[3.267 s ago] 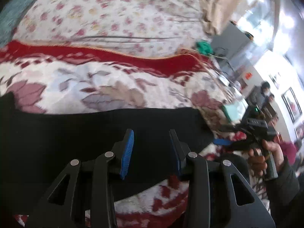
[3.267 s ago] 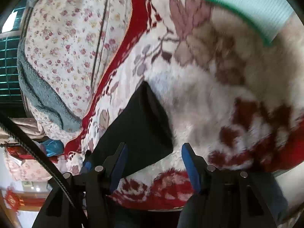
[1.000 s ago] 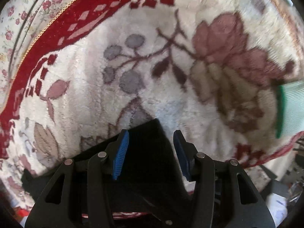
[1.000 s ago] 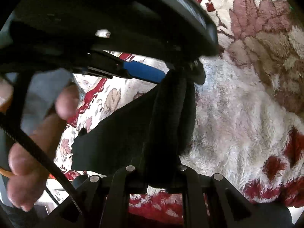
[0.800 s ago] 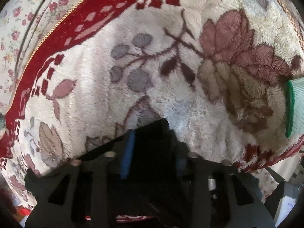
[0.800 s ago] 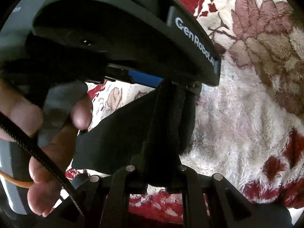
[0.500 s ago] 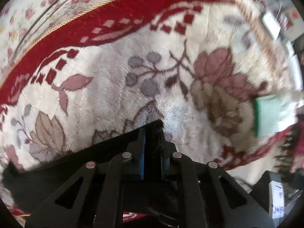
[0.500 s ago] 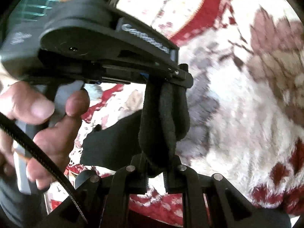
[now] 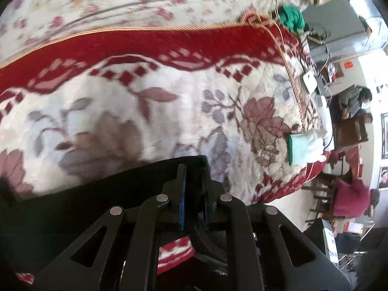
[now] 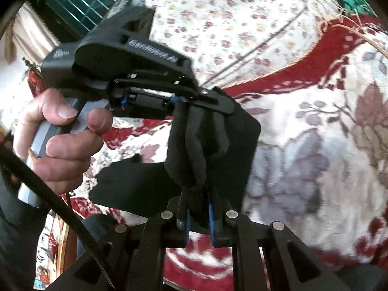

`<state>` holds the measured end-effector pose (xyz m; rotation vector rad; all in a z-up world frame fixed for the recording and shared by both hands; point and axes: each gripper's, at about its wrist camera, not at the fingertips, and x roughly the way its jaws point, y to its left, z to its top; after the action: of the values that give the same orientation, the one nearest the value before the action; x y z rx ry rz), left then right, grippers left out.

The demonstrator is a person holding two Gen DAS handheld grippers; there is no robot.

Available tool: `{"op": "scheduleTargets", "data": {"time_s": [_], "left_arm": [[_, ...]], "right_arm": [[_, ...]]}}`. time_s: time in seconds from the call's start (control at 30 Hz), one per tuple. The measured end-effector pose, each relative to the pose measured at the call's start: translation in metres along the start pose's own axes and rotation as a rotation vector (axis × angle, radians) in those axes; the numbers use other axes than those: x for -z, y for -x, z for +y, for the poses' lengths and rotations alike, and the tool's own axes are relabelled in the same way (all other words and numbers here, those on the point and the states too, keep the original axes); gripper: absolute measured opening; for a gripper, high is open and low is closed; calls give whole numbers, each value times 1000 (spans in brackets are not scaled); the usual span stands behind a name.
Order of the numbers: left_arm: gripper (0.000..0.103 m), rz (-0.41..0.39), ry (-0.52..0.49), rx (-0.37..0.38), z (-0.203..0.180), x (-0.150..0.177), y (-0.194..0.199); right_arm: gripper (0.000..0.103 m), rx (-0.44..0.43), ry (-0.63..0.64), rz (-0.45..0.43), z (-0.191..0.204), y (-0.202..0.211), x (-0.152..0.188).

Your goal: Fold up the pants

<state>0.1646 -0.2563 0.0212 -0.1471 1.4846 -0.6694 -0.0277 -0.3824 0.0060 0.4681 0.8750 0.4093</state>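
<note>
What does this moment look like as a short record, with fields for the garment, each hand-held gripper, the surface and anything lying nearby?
garment: black pants, one end lifted off the blanket, the rest trailing on it
left hand-held gripper: shut on the pants' edge
right hand-held gripper: shut on a bunched fold of the pants
person's hand: wrapped round the left gripper's handle
surface: plush floral blanket with a red border
nearby: green-cuffed white glove near the blanket's edge, apart from the pants
</note>
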Motion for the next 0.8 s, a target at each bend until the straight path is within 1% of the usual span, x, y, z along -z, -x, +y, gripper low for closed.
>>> {"op": "scheduleTargets", "data": {"time_s": [0.1, 0.2, 0.33, 0.43, 0.57, 0.67, 0.8], "left_arm": [[10, -32, 35, 16, 37, 14, 21], [10, -62, 76, 59, 75, 31, 37], [10, -82, 112, 101, 121, 50, 55], [10, -113, 144, 145, 159, 67, 75], [10, -141, 176, 186, 192, 83, 95], [10, -152, 196, 192, 215, 93, 104], [10, -166, 226, 206, 239, 96, 101]], "right_arm": [[11, -4, 38, 7, 25, -17, 3], [11, 9, 97, 21, 52, -33, 7], [11, 13, 170, 63, 95, -56, 15], [11, 16, 222, 85, 123, -72, 21], [11, 2, 261, 110, 156, -93, 27], [11, -4, 281, 129, 170, -109, 30], [11, 13, 283, 137, 183, -134, 39]]}}
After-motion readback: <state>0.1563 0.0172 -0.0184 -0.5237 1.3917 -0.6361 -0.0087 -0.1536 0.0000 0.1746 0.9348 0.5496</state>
